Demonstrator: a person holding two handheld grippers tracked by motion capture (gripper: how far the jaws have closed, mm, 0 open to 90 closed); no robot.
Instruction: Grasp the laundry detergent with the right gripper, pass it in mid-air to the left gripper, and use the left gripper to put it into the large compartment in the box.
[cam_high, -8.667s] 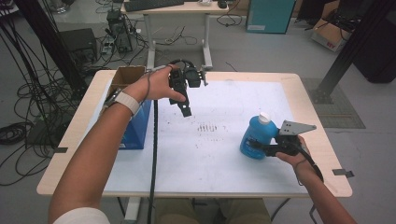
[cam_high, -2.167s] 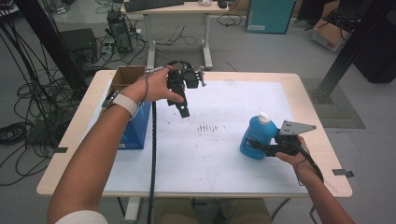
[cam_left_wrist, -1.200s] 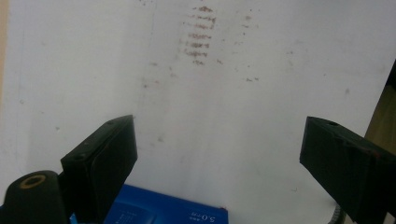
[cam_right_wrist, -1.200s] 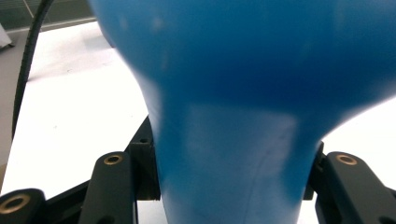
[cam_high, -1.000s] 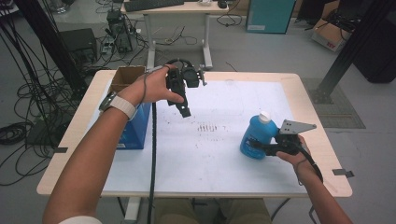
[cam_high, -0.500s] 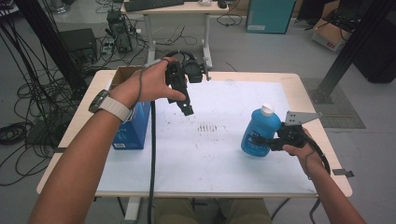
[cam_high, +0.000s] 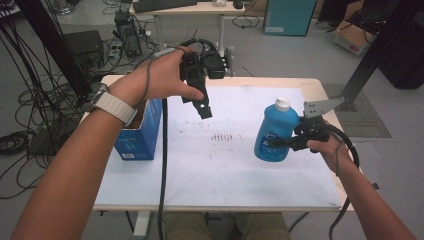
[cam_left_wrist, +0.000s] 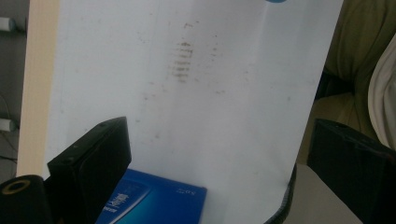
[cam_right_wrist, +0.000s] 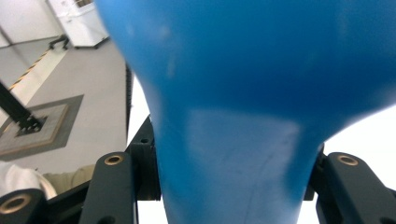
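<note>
Bottle: blue bottle (cam_high: 272, 132) with a white cap, upright, long axis vertical, at the right side of the white table (cam_high: 225, 175); its base looks lifted just clear of the surface, though contact is hard to rule out.
Right gripper: right gripper (cam_high: 282, 142) clamped on the blue bottle from the bottle's right side, jaws level; in the right gripper view the blue body (cam_right_wrist: 243, 116) sits squeezed between both black jaws.
Left gripper: left gripper (cam_high: 202, 107) held high over the far left part of the table, pointing down and forward; jaws have just been opening and stand wide apart with nothing between them, only the table sheet seen through the gap.
Box: blue box (cam_high: 140, 130) stands at the table's left edge, below the left forearm, well apart from the bottle.
Key relation: bottle lies to the right of and nearer than the left gripper, cap end up; only the right hand has it.
Judged next need: probably the free left gripper crossing rightward to the cap.
</note>
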